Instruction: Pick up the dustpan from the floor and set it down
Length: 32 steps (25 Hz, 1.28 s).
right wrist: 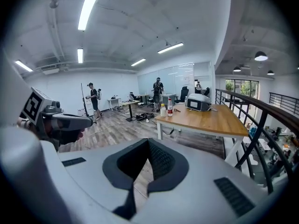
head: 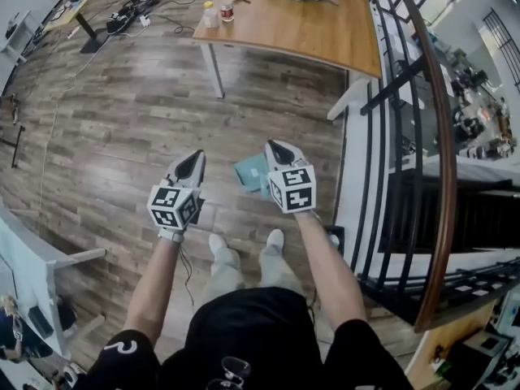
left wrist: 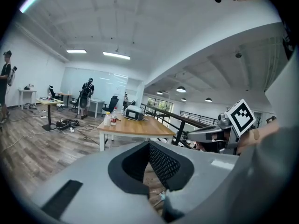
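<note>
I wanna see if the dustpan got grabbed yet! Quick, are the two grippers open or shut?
Left gripper: shut, holding nothing.
Right gripper: shut, holding nothing; the dustpan lies on the floor.

Bright ceiling lights (right wrist: 90, 4); edges apparently warped.
</note>
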### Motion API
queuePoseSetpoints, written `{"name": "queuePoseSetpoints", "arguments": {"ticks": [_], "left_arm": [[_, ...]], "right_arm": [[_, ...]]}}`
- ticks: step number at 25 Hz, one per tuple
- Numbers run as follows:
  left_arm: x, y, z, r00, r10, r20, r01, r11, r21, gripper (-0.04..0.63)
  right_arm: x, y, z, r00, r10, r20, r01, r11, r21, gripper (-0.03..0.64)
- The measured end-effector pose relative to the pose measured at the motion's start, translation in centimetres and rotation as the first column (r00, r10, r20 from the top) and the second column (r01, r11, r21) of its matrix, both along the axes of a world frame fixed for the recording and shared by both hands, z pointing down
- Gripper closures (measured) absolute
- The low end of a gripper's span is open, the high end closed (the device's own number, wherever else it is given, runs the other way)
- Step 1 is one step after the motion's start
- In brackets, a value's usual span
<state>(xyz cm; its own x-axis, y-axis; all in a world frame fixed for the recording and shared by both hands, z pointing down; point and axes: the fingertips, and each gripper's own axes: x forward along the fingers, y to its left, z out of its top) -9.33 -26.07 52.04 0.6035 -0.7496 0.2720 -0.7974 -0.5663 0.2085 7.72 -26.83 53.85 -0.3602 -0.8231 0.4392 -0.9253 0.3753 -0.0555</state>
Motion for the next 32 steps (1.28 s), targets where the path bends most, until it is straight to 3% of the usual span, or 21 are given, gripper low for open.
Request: {"name": "queuePoseSetpoints", "arguments": {"ticks": [16,18,26,32], "left_arm": [[0.6,-2.0,11.0,0.999,0.038,-0.011,-0.039,0.994,-0.102,0.598],[0.4,-2.0,12.7,0.999,0.038,-0.011,-0.039,0.992,-0.118,0.598],[-0.3,-1.3,18.0,0.997,0.039,-0.064,-0.050,0.982,-0.183,0.598],[-1.0,-1.2,21.5,0.997,0.044,-0.057,-0.055,0.979,-0.199,0.598]], "right_arm": [[2.2,-0.5,13.7,0.998,0.042,0.051,-0.036,0.994,-0.099,0.620],[2.2,-0.2,16.4,0.997,0.052,0.057,-0.044,0.990,-0.133,0.546],[1.0,1.1,26.0,0.999,0.038,0.026,-0.031,0.970,-0.243,0.410],[0.4,1.4,32.1,0.998,0.053,-0.030,-0.060,0.950,-0.306,0.373]]}}
